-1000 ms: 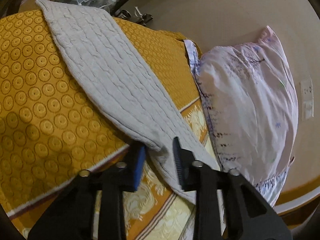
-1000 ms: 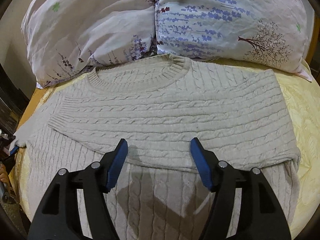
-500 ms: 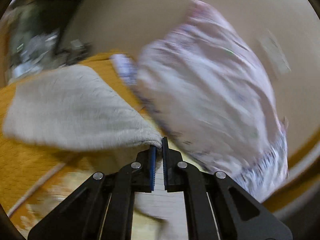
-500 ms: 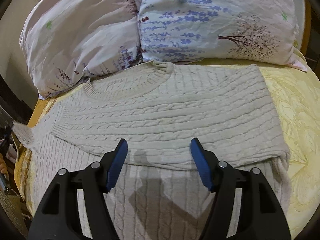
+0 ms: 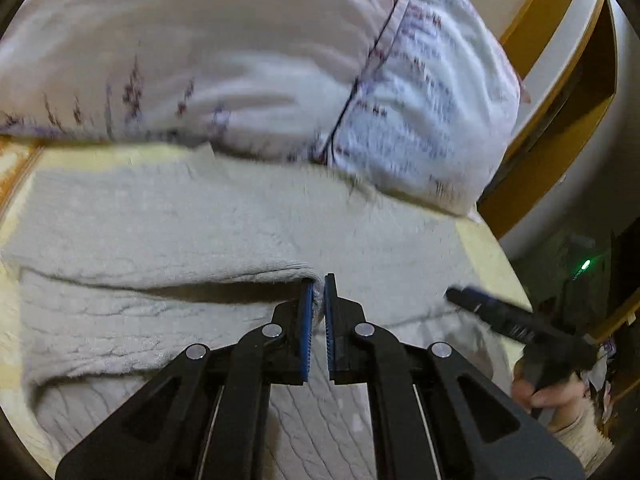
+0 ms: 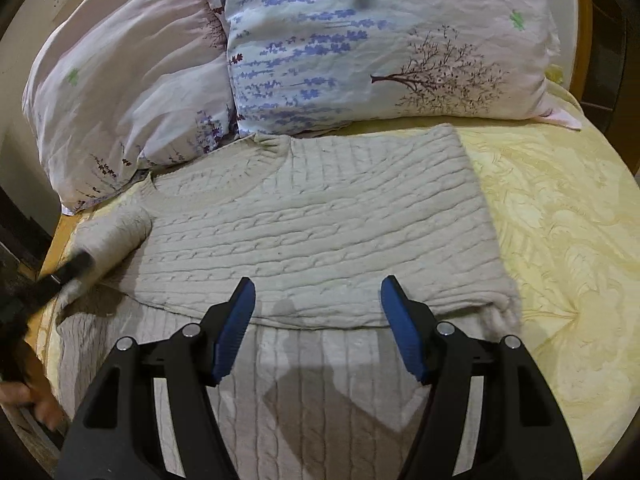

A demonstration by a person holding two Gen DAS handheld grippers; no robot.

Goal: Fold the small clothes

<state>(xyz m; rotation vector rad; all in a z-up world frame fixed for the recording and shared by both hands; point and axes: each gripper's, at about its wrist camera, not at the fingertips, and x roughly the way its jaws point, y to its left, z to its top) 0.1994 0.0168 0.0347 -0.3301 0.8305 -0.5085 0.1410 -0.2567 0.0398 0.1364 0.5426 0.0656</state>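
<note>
I'm holding the left hand-held gripper [image 5: 319, 280] clamped on the cuff end of the sweater's sleeve [image 5: 160, 252], blue pads pinching the knit, the sleeve hanging lifted across the sweater [image 5: 224, 216] with a shadow under it. Left view is blurring, so fine detail there is hard to tell. From the right wrist camera the same gripper [image 6: 78, 260] is showing at the left edge, dark and smeared, with the sleeve [image 6: 116, 228] rolled up off the bed beside the neckline.

I'm keeping the right hand-held gripper [image 6: 316, 292] wide apart, gripping nothing, hovering over the lower body of the sweater [image 6: 320, 216]. In the left view it [image 5: 466, 296] is sitting at the right, over the sweater's edge.

The cream cable-knit sweater is lying flat on the yellow bedspread [image 6: 560, 220], collar toward the pillows, its other sleeve already lying folded across the chest. Two floral pillows are sitting at the head: pink one [image 6: 132, 80] left, blue-flowered one [image 6: 380, 40] right, the collar touching their lower edges.
</note>
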